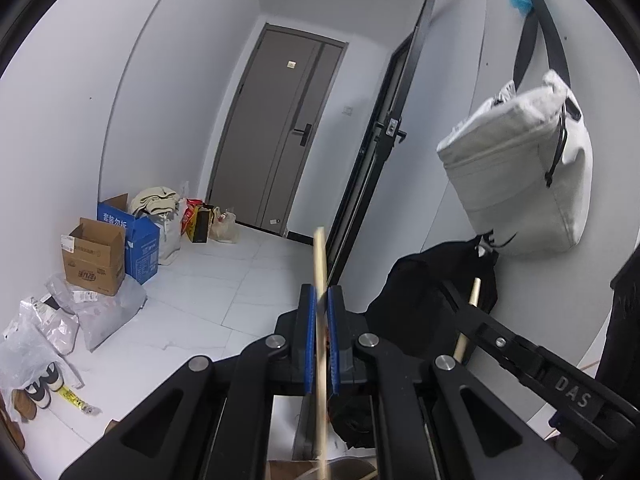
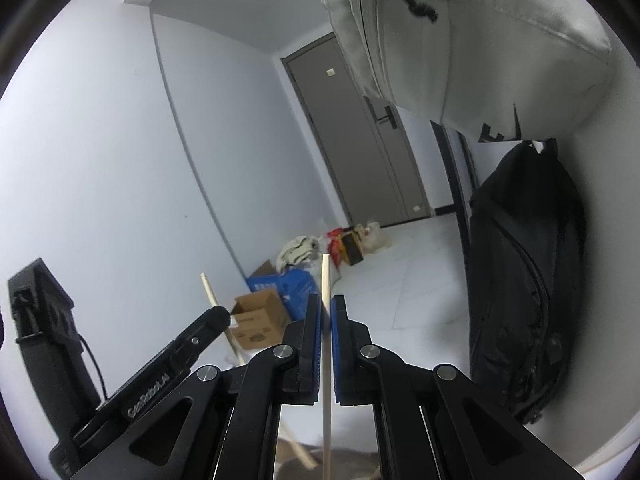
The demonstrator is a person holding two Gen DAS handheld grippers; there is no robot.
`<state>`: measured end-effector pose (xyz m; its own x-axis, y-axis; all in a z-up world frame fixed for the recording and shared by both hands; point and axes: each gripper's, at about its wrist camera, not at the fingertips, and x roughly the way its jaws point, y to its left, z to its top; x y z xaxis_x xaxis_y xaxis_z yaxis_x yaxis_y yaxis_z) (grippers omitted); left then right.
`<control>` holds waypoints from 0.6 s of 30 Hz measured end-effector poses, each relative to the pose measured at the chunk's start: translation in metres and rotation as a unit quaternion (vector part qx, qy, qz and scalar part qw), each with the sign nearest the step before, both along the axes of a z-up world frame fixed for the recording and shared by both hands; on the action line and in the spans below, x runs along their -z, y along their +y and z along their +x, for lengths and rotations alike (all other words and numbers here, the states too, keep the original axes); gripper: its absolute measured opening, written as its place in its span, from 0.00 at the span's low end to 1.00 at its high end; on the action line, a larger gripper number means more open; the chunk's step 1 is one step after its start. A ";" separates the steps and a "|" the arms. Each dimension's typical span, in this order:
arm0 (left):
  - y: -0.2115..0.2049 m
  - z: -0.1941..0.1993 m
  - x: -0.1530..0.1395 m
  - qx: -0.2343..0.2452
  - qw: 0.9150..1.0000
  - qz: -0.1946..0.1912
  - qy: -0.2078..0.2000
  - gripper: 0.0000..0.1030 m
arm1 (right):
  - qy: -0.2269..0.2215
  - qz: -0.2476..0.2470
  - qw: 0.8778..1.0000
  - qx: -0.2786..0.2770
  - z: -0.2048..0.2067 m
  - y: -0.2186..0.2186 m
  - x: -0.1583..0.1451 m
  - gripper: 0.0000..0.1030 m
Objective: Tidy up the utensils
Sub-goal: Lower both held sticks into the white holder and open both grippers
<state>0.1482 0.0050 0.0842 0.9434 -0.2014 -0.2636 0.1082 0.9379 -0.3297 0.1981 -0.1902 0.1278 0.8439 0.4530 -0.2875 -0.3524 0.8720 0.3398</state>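
Observation:
In the left wrist view my left gripper [image 1: 320,294] is shut on a pale wooden chopstick [image 1: 319,256]. The stick stands nearly upright between the blue pads [image 1: 308,340], its tip above them and its lower end running out of the bottom of the picture. My right gripper [image 1: 466,306] comes in from the right with a second chopstick [image 1: 474,292] in it. In the right wrist view that right gripper [image 2: 327,302] is shut on its upright chopstick [image 2: 325,276]. To its left is the left gripper [image 2: 220,316], with its tilted stick [image 2: 209,290].
A white bag [image 1: 524,176] and a black backpack [image 2: 524,280] hang on the wall at the right. A black door frame [image 1: 372,160] stands ahead, with a grey door [image 1: 280,132] beyond it. Cardboard boxes [image 1: 96,256], a blue box [image 1: 140,236], bags and shoes [image 1: 40,392] line the left floor.

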 end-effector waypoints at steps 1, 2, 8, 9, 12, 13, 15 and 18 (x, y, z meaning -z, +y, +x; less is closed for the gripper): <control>-0.001 0.001 0.001 0.003 1.000 0.000 0.001 0.02 | -0.003 -0.003 1.000 0.005 0.003 0.001 0.004 0.04; -0.001 0.003 0.003 0.010 1.000 0.001 0.005 0.02 | -0.004 -0.003 1.000 0.007 0.003 0.002 0.006 0.04; -0.003 0.004 0.008 0.045 0.999 0.008 0.012 0.02 | -0.010 0.001 1.000 0.015 0.010 0.006 0.025 0.04; -0.004 0.004 0.008 0.046 0.999 0.011 0.013 0.02 | -0.012 -0.002 1.000 0.017 0.011 0.009 0.025 0.04; -0.005 0.004 0.008 0.054 0.998 0.018 0.015 0.02 | -0.017 -0.005 1.000 0.014 0.012 0.011 0.030 0.04; -0.006 0.002 0.006 0.054 0.998 0.024 0.013 0.02 | -0.012 -0.004 1.000 0.011 0.013 0.012 0.032 0.04; -0.004 -0.001 0.004 0.061 0.998 0.025 0.013 0.02 | -0.008 0.000 1.000 0.008 0.012 0.010 0.034 0.04; 0.003 -0.009 0.001 0.058 0.998 0.026 0.017 0.02 | -0.019 0.003 1.000 0.010 0.006 0.004 0.031 0.04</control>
<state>0.1393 0.0083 0.0833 0.9051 -0.2933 -0.3080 0.2062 0.9360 -0.2853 0.2037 -0.1863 0.0973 0.8627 0.4379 -0.2531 -0.3475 0.8768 0.3324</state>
